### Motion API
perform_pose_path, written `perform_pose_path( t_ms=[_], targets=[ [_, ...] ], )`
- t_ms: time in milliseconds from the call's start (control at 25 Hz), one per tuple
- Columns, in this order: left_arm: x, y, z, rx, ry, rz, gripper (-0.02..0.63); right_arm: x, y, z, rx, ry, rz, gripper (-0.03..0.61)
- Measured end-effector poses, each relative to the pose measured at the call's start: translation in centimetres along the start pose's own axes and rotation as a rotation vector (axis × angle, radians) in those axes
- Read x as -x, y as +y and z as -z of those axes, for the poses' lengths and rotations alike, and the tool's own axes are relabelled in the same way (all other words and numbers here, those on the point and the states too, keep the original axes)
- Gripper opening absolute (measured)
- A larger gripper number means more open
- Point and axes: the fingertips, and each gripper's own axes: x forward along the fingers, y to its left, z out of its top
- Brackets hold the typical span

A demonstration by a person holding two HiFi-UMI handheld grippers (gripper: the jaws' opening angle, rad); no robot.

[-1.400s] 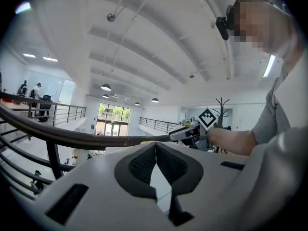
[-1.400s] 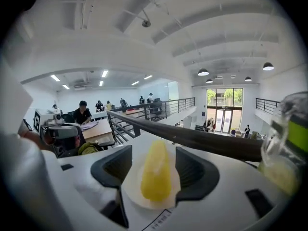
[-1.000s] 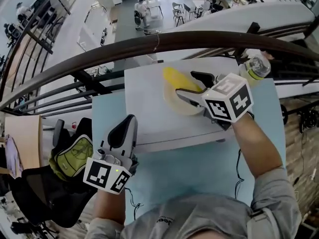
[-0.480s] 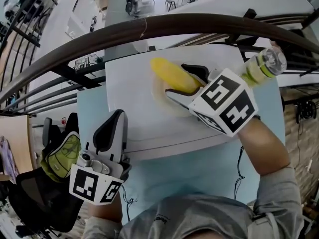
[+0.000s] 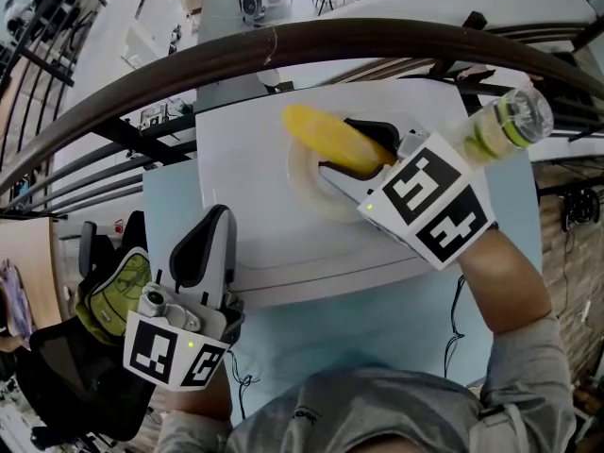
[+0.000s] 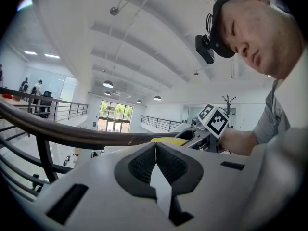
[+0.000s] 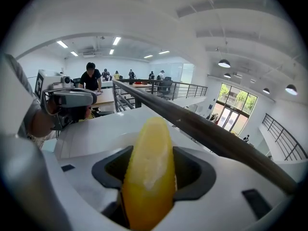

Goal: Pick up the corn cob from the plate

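Observation:
A yellow corn cob lies over the far edge of a cream plate on a white board. My right gripper reaches in from the right with the cob between its jaws, which are closing. In the right gripper view both dark pads touch the sides of the corn cob. My left gripper rests at the board's near left edge, shut and empty. From the left gripper view the shut left gripper faces the corn cob and the other gripper.
A dark curved handrail runs just beyond the board, with a drop to a lower floor behind it. A plastic bottle stands at the far right. The board lies on a light blue table. A green bag sits at the left.
The right gripper has rolled and its jaws have narrowed around the corn cob. The view shifted slightly; the left gripper stays where it was.

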Motion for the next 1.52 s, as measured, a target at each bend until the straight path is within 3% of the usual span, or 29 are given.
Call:
perform_pose_path(
  t_ms=[440,600,920,1280,1520],
  targets=[
    [0.9,1.2,0.2,-0.008,0.007,-0.046,0.018,-0.5,-0.7,-0.3,-0.029,-0.039,0.02,0.261],
    [1.2,1.7,-1.0,-0.007,-0.003,-0.059,0.018,-0.2,-1.1,-0.8,-0.093,-0.057,0.004,0.261],
    [2.0,2.8,-4.3,0.018,-0.021,-0.098,0.018,2.7,-2.9,-4.6,-0.17,-0.148,0.052,0.261],
    [5.5,0.2,-14.2,0.008,-0.114,-0.06,0.018,12.2,-3.3,-14.9,-0.122,-0.322,0.143,0.261],
    [10.9,-2.1,-22.6,-0.107,-0.189,-0.047,0.018,20.3,-1.5,-22.4,-0.078,-0.458,0.221,0.261]
  ],
)
